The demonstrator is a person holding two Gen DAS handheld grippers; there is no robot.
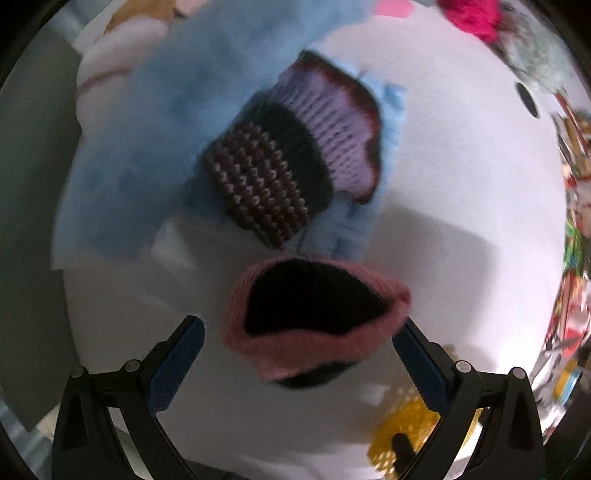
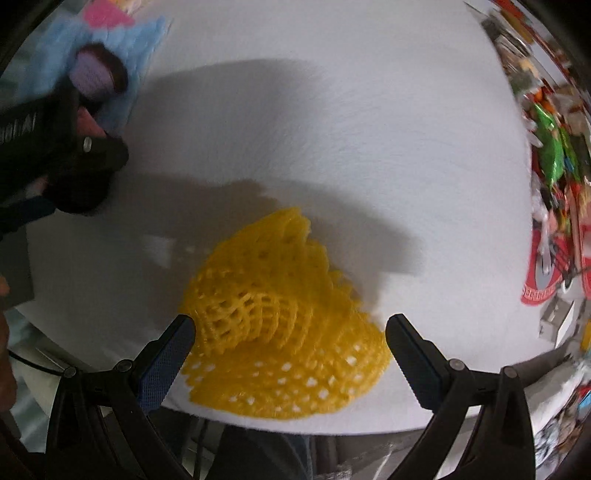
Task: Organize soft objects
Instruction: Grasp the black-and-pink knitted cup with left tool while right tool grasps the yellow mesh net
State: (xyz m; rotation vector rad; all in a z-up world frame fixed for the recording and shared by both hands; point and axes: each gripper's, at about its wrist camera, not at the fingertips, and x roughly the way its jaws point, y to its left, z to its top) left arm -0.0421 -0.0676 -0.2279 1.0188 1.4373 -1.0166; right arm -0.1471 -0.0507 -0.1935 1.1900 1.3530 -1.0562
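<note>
Knitted sock (image 1: 314, 325), pink-cuffed: between spread left fingers (image 1: 181, 354), contact unclear. Yellow foam net (image 2: 284, 325): on white tabletop (image 2: 369, 147), between spread right fingers (image 2: 166, 362).

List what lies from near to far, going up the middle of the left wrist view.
Left gripper, open → pink-rimmed knitted piece with a dark inside → brown, dark and lilac knitted piece lying on the light blue fluffy cloth → pink scrap at the top edge.
</note>
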